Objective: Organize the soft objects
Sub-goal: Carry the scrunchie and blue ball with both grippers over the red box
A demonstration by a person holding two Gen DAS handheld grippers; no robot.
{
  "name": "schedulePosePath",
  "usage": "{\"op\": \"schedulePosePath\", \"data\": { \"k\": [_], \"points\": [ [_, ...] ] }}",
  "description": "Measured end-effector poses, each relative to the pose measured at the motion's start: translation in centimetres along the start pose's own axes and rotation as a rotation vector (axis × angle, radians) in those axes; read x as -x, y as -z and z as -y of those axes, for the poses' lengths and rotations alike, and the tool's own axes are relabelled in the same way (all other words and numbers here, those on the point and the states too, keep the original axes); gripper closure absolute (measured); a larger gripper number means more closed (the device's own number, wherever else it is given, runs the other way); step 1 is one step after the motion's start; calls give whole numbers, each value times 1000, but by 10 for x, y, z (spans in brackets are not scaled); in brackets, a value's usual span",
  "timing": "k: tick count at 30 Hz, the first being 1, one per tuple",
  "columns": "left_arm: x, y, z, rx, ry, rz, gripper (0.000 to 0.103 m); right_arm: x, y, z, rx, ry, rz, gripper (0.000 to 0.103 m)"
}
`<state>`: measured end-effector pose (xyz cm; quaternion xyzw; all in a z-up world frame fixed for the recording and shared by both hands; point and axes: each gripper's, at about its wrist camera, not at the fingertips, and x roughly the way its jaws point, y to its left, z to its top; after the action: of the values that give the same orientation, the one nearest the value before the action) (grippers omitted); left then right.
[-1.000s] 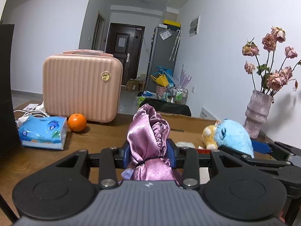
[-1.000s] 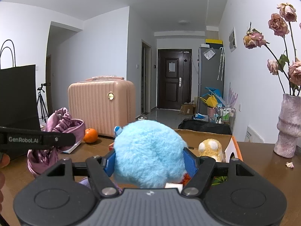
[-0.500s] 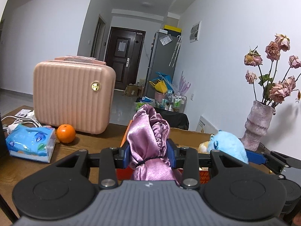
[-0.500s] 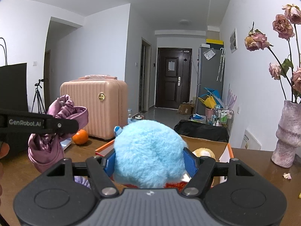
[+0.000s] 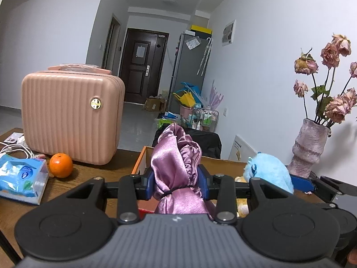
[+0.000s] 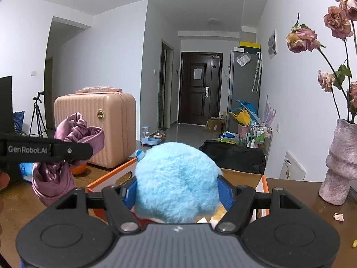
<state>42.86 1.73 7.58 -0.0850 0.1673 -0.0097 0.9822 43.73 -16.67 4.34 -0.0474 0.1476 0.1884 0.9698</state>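
The left gripper (image 5: 177, 182) pinches a bunched purple satin bonnet (image 5: 176, 167) between its blue pads, held above the near edge of the open cardboard box (image 5: 139, 163). The right gripper (image 6: 177, 195) squeezes a fluffy blue plush toy (image 6: 177, 178) over the same box, beside the pink suitcase (image 6: 98, 125) on the wooden table (image 6: 296, 194)

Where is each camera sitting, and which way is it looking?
Left wrist: sits on the left gripper, looking along its fingers at the purple satin cloth it clamps; the right gripper shows at right.
Right wrist: sits on the right gripper, looking at the blue plush toy it clamps; the left gripper and fingertips of the person's hand show at left.
Both views share the pink suitcase, orange-edged box, vase and dark door.
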Motion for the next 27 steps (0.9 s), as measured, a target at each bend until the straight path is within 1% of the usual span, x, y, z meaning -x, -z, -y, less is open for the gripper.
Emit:
{"op": "schedulePosePath", "data": {
  "k": [10,15,22,27],
  "points": [
    [-36,-11,5,-17,4,-3,64,-37,-8,12,22,-8,-29,33],
    [-55,-18,7,-25,4,5,64,-60,-10,18,27,-5,-59,33],
    [-79,-24,6,-40,-10,4,64,-81,-12,17,42,-12,-82,33],
    [-97,-20,6,-50,-26,-7,64,-100,-12,16,59,-14,-95,33]
  ]
}}
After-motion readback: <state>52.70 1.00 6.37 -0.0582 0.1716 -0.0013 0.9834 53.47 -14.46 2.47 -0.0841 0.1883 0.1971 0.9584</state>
